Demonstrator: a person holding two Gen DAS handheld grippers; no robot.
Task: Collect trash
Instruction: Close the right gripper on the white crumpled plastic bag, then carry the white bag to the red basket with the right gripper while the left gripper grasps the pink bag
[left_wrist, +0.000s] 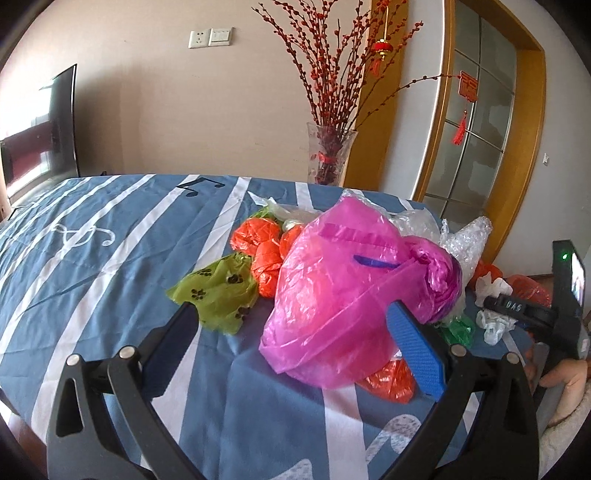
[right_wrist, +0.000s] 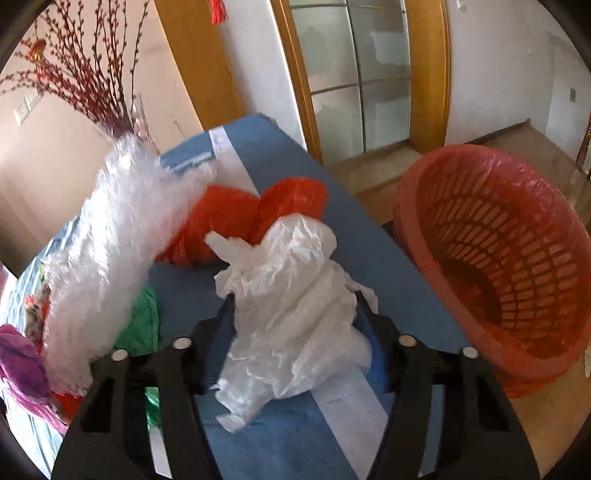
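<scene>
Plastic-bag trash lies piled on a blue striped cloth (left_wrist: 92, 266). In the left wrist view my left gripper (left_wrist: 291, 317) is open, its fingers either side of a large magenta bag (left_wrist: 343, 295), with a green paw-print bag (left_wrist: 221, 291) and orange bags (left_wrist: 258, 240) beyond. In the right wrist view my right gripper (right_wrist: 295, 306) is shut on a crumpled white plastic bag (right_wrist: 291, 295), held above the cloth. The right gripper and white bag (left_wrist: 495, 325) also show at the right of the left wrist view. A red mesh basket (right_wrist: 498, 258) stands right of the table.
Bubble wrap (right_wrist: 110, 236), orange bags (right_wrist: 258, 218) and a green bag (right_wrist: 140, 321) lie left of the white bag. A glass vase of red branches (left_wrist: 330, 155) stands at the table's far edge. A glass door (right_wrist: 354, 74) and bare floor lie beyond the basket.
</scene>
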